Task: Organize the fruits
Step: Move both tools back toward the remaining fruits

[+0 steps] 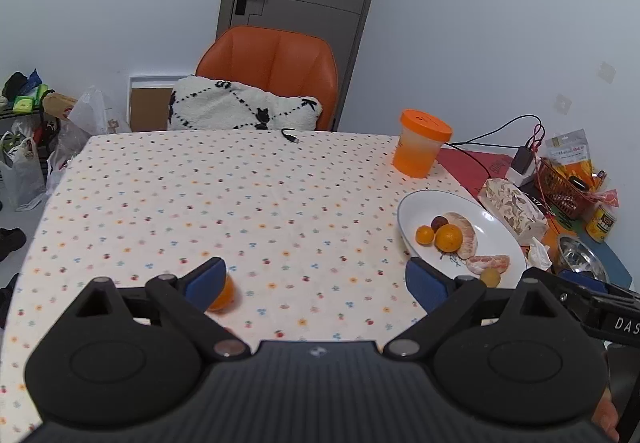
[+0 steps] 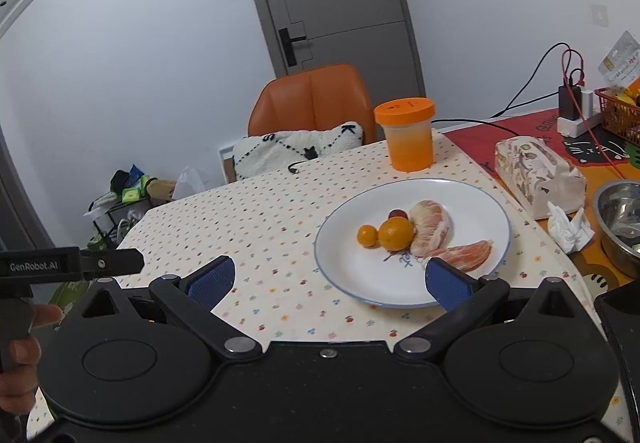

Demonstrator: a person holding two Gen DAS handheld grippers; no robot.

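Observation:
A white plate on the dotted tablecloth holds a small orange, a smaller orange fruit, a dark red fruit, a peeled pomelo piece and a peeled citrus segment. The left wrist view shows the same plate at the right, with a yellowish fruit at its near rim. One loose orange lies on the cloth, partly hidden behind the left finger pad. My left gripper is open and empty. My right gripper is open, its right finger over the plate's near edge.
An orange-lidded cup stands behind the plate. A tissue pack, a steel bowl, a red basket and cables crowd the right side. An orange chair with a cushion sits at the table's far edge.

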